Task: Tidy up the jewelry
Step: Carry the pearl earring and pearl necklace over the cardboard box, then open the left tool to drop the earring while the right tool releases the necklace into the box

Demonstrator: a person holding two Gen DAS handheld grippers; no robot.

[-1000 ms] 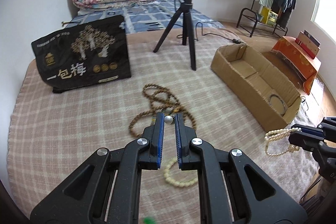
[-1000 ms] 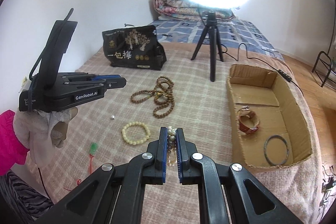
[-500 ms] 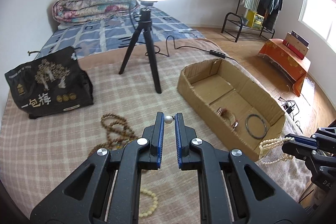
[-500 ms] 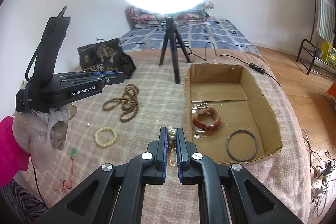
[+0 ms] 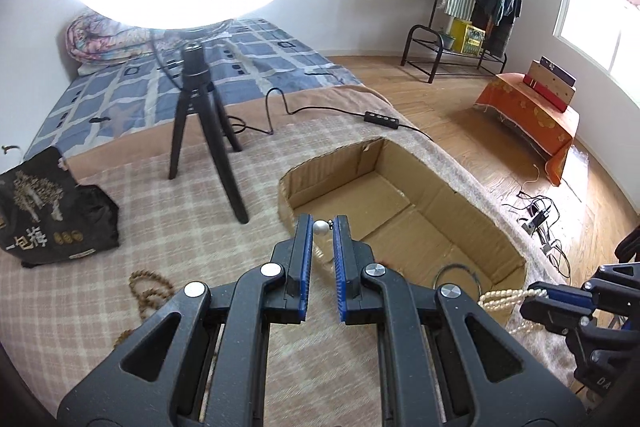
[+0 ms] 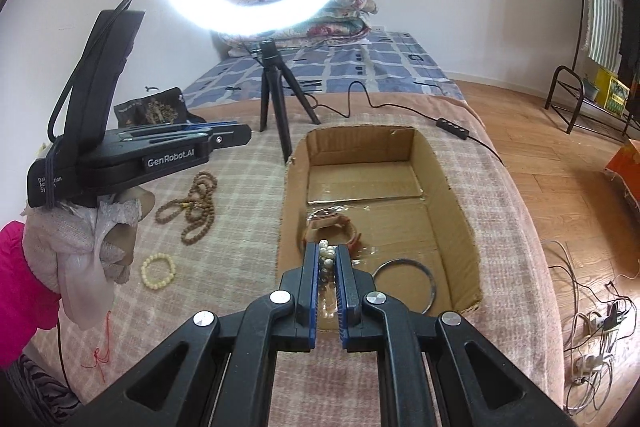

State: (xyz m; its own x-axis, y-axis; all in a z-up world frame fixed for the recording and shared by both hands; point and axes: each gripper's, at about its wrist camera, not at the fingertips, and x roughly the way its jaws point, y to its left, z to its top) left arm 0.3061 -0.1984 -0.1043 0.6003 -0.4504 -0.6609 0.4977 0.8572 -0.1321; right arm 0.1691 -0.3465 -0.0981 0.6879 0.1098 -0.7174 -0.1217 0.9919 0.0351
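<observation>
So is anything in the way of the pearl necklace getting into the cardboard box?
Nothing visible blocks it. The white pearl necklace hangs from the shut right gripper at the open brown cardboard box, whose top is uncovered. Inside lie only a brown leather watch and a dark metal bangle.

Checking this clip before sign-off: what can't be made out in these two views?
- Left wrist view: the dark bangle and the box floor near it, hidden behind the left gripper.
- Left wrist view: the silver bead is too small to tell what it belongs to.
- Right wrist view: how far the pearl strand hangs, hidden by the right gripper.
- Right wrist view: the red cord is too thin to identify.
</observation>
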